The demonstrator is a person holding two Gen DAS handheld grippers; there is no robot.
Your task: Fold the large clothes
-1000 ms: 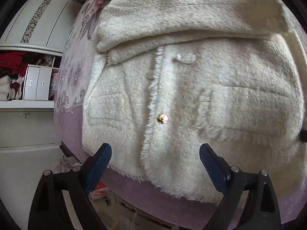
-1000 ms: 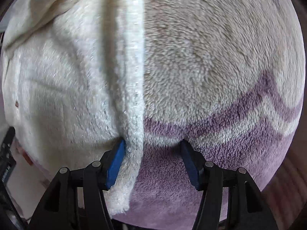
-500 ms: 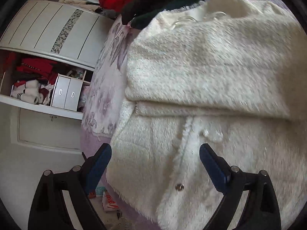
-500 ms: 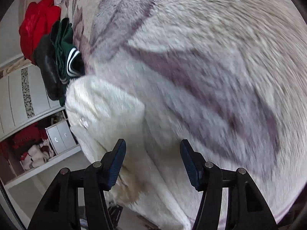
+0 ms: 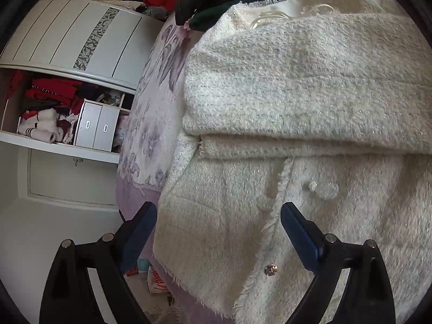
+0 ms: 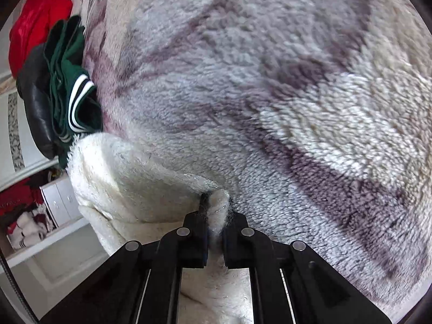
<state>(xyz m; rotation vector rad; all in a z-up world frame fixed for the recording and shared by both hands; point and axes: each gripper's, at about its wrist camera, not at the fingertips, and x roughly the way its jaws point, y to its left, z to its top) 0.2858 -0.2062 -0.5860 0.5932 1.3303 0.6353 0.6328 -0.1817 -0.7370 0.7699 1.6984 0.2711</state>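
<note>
A cream tweed jacket (image 5: 297, 102) lies on the bed, front up, with one sleeve folded across its chest and a gold button (image 5: 270, 270) near the hem. My left gripper (image 5: 218, 229) is open and empty, hovering over the jacket's lower front edge. In the right wrist view the jacket (image 6: 129, 183) shows as a cream fold. My right gripper (image 6: 215, 235) is shut on a pinch of the jacket's edge, lifting it off the blanket.
A fleece blanket (image 6: 297, 108) with purple leaf patterns covers the bed. A pile of red, black and green clothes (image 6: 54, 62) lies beyond the jacket. A white wardrobe (image 5: 67, 94) with open shelves stands left of the bed. Small items lie on the floor (image 5: 154, 278).
My right gripper swung from the hem to the jacket's far edge and closed on it. My left gripper tilted up over the jacket and stayed open.
</note>
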